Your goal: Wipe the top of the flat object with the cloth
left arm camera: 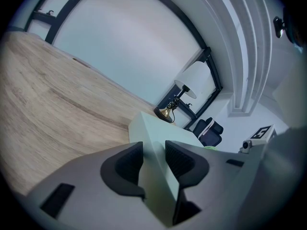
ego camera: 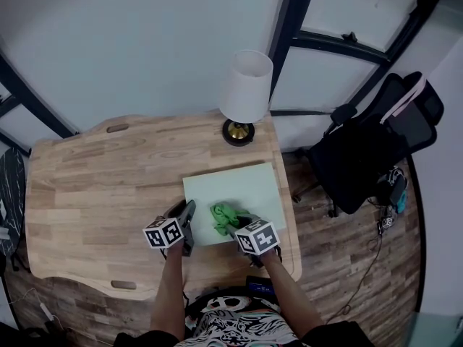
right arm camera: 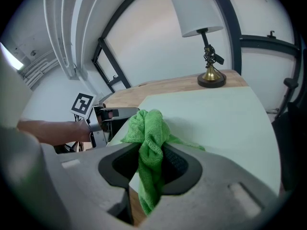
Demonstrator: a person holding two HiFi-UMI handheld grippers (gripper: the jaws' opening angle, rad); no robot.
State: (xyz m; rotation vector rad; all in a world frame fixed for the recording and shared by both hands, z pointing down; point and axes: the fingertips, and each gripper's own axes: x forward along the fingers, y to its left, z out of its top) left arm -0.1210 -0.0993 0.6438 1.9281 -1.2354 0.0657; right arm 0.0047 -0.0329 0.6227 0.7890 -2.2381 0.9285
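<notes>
left gripper (ego camera: 188, 210) clamps the flat board (ego camera: 242, 185) at its edge away from the lamp (ego camera: 244, 92), right gripper (ego camera: 236, 227) pinches the cloth (ego camera: 223, 216) on its top; wiping prob just starting, most left.

In the head view the left tongs (ego camera: 189, 210) covered the near left corner of the green sheet (ego camera: 242, 185). The cloth (ego camera: 223, 216) and the right tongs (ego camera: 234, 227) hid part of the sheet's near edge. In the left gripper view only a sliver of the cloth showed past the sheet.
</notes>
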